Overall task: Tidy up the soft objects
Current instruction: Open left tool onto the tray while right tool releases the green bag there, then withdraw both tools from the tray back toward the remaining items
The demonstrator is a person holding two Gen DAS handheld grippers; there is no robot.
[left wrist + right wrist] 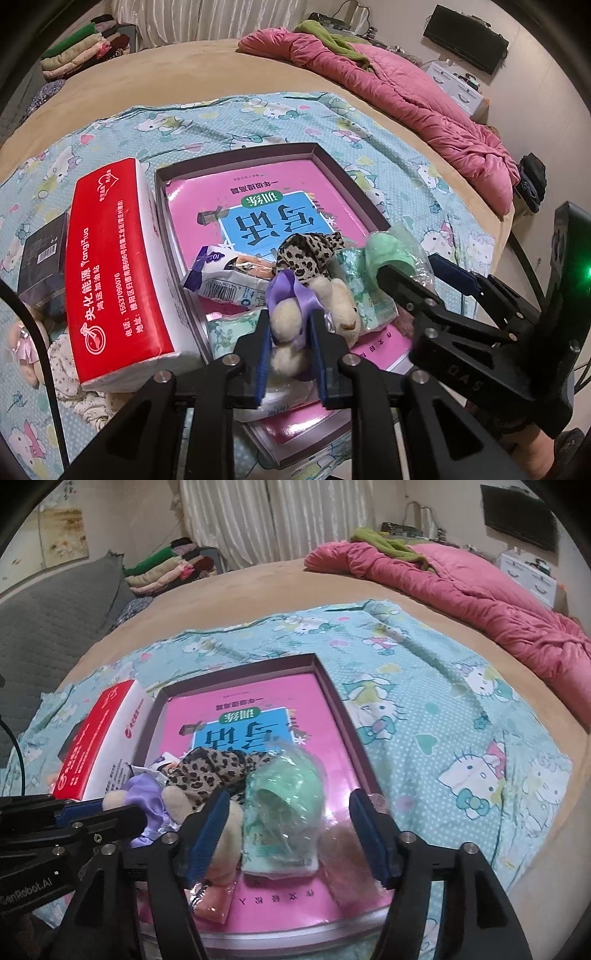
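Bedroom: tan bed (pixel 258 579) with cartoon-print sheet (pixel 443 686), pink quilt (pixel 480 590) at 2 o'clock, folded clothes (pixel 85 48) at 11. Shallow box (pixel 332 686) on the sheet holds a pink book (pixel 258 701). Left gripper (pixel 291 343) clenched loosely around plush toy (pixel 291 332), long axis 12–6. Right gripper (pixel 291 834) released, astride bagged green item (pixel 284 801) on the book.

Dim, even indoor light with soft shadows; fisheye bends and darkens the edges, and nearby things blur slightly.
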